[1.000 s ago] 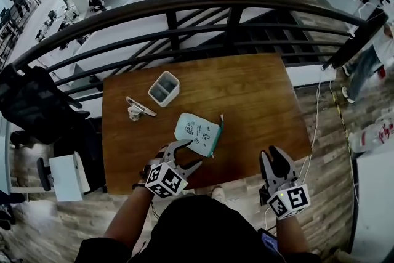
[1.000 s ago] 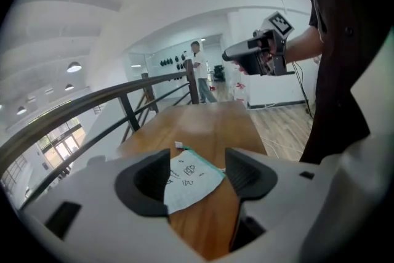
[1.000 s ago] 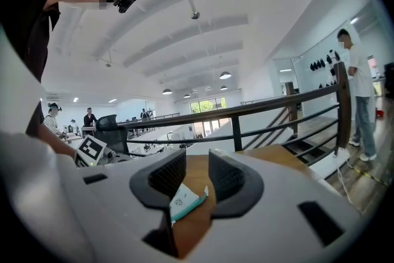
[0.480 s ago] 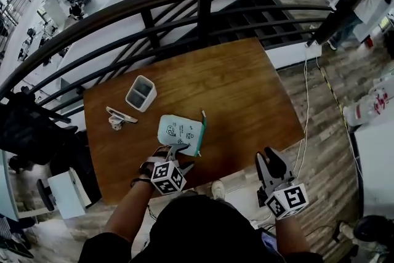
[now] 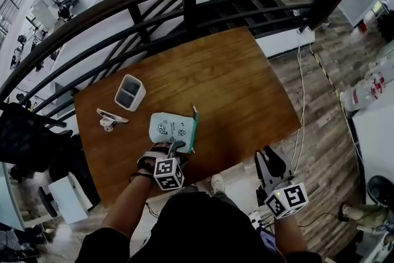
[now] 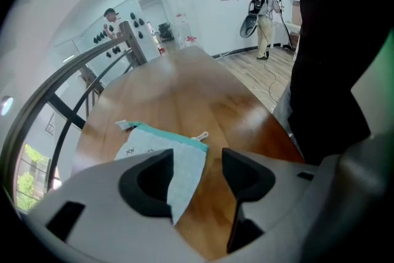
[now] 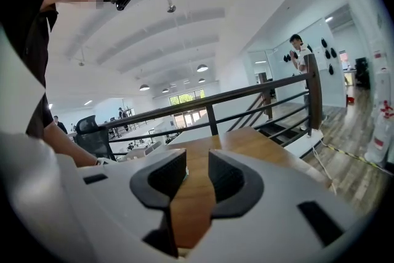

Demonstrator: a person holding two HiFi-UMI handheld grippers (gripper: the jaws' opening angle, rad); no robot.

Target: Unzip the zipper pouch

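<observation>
A zipper pouch [image 5: 171, 129] is seen lying flat on the wooden counter [image 5: 221, 83], a little in from the near edge and toward the near left corner. Its teal zipper edge [image 5: 193, 129] is turned toward the counter's right side, and in the left gripper view a pale zipper pull [image 6: 200, 135] is seen at one end of that edge, resting on the wood.

The left tool [image 5: 172, 149] is held pointing steeply down at the pouch's near end. In the left gripper view the left tool [image 6: 197, 163] is shown with its jaws well apart, though they have just been closing. A corner of the pouch [image 6: 160, 140] is seen between them, close beside one jaw; no pad is seen pressing on it.

The right tool [image 5: 269, 157] is held off the counter's near edge, toward the near right corner and well apart from the pouch. In the right gripper view the right tool [image 7: 197, 163] is shown with a narrow gap between its jaws, through which only the counter [image 7: 246, 138] is seen.

A white container [image 5: 130, 92] with two compartments is stood near the left edge, and a small stand [image 5: 109, 119] is placed beside it, nearer the near left corner. A dark railing [image 5: 184, 3] is seen beyond the far edge.
</observation>
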